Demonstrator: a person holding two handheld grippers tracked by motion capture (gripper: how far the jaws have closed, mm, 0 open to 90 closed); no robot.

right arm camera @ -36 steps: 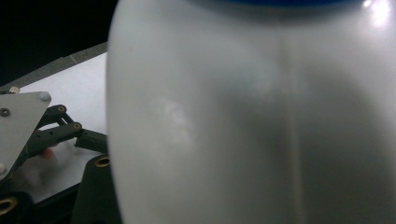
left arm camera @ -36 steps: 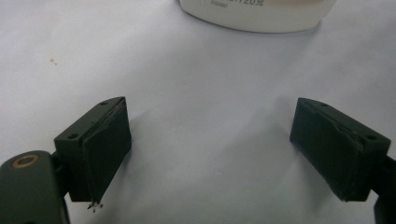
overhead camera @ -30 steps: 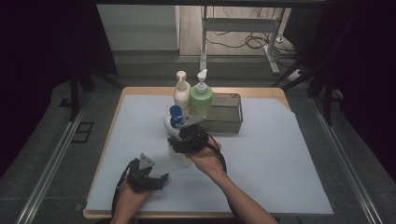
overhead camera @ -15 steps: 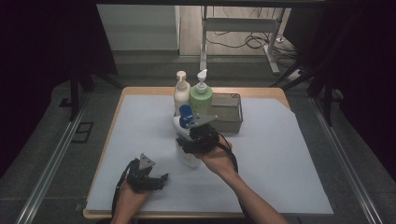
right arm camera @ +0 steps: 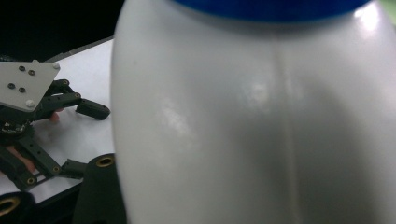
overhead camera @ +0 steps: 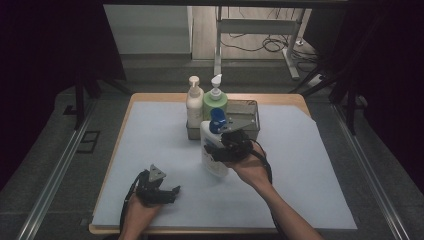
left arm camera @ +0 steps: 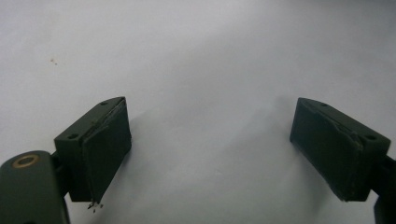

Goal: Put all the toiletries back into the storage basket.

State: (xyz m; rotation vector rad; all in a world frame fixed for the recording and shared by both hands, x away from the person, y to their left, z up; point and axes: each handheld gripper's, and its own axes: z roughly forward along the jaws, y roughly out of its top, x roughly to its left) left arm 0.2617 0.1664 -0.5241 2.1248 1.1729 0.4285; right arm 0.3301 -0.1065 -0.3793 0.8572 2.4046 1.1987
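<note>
Near the middle of the table [overhead camera: 320,165], the right gripper [overhead camera: 226,150] pinches a white bottle with a blue cap [overhead camera: 214,150] around its body, holding it just in front of a metal basket [overhead camera: 252,117]. The bottle looks raised off the table, though I cannot tell for certain that its base is clear. Two pump bottles already stand in the basket's left part: a cream one [overhead camera: 194,102] and a green one [overhead camera: 215,100]. My guess is that the white bottle is bound for the basket too.

From the right gripper view, the bottle's smooth, rounded wall [right arm camera: 252,121] sits right up against the camera, and the jaws' contact with it is hidden. A glossy, curved surface like this could slip or twist in the pinch, especially if the bottle is heavy with liquid. A squeeze on soft plastic might also bulge the wall and loosen the hold.

The free space in the basket lies to the right of the green bottle, so a lowering path too far left could knock a pump head or catch the near rim.

Down at the near left of the table, the left gripper [overhead camera: 161,192] rests with jaws spread wide and nothing between them.
</note>
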